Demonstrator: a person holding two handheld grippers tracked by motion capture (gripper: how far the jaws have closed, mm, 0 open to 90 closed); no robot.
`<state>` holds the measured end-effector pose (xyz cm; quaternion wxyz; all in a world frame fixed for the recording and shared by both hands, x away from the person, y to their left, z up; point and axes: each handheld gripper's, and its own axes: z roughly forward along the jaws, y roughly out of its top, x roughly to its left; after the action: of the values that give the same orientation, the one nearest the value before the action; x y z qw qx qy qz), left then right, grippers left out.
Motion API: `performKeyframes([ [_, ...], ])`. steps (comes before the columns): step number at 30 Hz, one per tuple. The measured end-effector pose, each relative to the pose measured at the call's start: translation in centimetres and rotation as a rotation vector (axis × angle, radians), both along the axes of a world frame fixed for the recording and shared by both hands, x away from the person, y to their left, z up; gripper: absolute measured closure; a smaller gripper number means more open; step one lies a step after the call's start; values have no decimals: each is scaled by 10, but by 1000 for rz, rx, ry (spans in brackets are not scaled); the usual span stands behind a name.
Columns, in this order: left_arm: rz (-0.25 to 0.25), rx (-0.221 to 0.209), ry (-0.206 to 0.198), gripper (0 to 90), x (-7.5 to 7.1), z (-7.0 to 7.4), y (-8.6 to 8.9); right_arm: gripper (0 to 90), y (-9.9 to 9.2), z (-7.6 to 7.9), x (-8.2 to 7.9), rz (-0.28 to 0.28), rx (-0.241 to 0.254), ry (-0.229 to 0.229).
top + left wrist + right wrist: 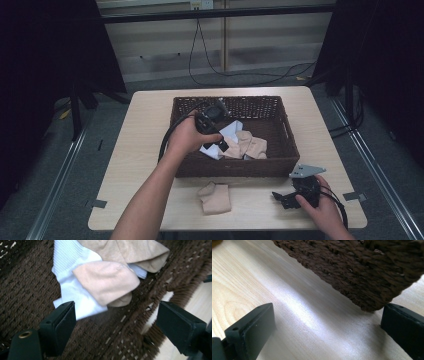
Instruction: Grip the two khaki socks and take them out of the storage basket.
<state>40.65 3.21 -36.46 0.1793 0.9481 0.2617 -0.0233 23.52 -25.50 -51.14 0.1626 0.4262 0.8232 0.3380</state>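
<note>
Left gripper view: the left tongs (112,322) gape wide over socks (105,280) in the basket (25,290); the right tongs (327,332) stand wide, empty, above the desk (287,302).

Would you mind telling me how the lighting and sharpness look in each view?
High view: dim, with dark surroundings, though the table is evenly lit. Left gripper view: bright, the socks and the basket weave slightly soft. Right gripper view: a pale sheen of glare runs across the wood, and the near jaws are blurred.

Left gripper (112,325) jaws wide apart above brown wicker basket (25,290); beige sock (105,280) overlapping white sock (72,287) on basket floor.
</note>
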Motion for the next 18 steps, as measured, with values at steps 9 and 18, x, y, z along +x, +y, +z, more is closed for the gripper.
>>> performKeyframes([
  [9, 9, -15, 18, 156, 7, -17, -10, 0, 0, 0, 0, 2, -1, -2],
  [18, -6, -19, 26, 150, 12, -28, -18, 0, 0, 0, 0, 3, 0, -3],
])
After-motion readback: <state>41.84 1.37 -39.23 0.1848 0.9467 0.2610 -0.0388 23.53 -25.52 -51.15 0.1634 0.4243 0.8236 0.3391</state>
